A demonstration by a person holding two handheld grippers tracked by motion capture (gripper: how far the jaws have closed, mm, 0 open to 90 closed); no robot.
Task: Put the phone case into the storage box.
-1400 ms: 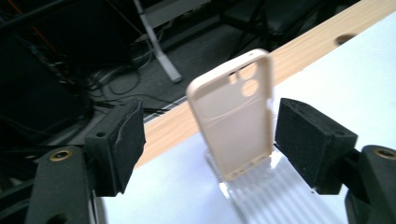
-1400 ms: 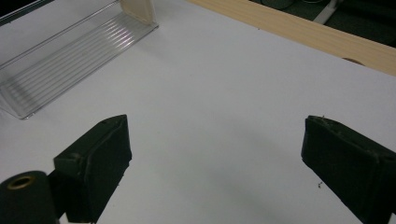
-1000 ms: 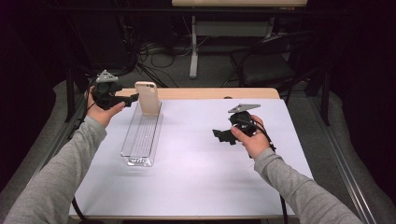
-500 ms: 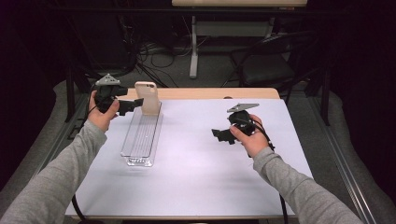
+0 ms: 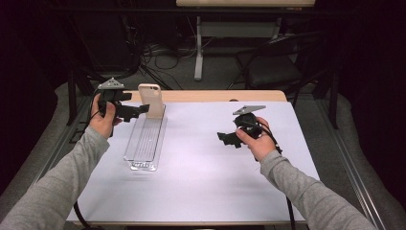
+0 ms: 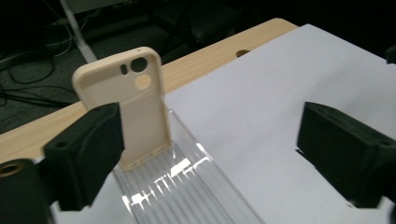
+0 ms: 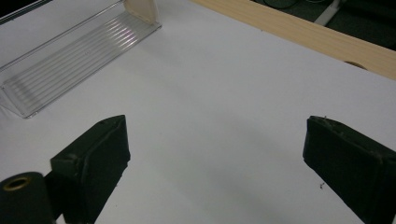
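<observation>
- Dark room, white counter (image 5: 201, 182) with a wooden strip at the far edge.
- Left tongs (image 5: 140, 110) have just been opening: jaws wide apart, gripping nothing, tip just beside the phone case (image 6: 125, 105).
- Case stands upright, long axis vertical, at the far end of the clear ribbed tray (image 5: 143, 143); left hand is far nearer.
- Right tongs (image 7: 215, 158) are spread wide and empty, well apart from the tray.

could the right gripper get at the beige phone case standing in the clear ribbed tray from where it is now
Probably yes. The right gripper hovers with jaws open over bare white table, and nothing lies between it and the beige phone case in the clear ribbed tray. Only the left gripper, just opened beside the case, crowds it.
</observation>
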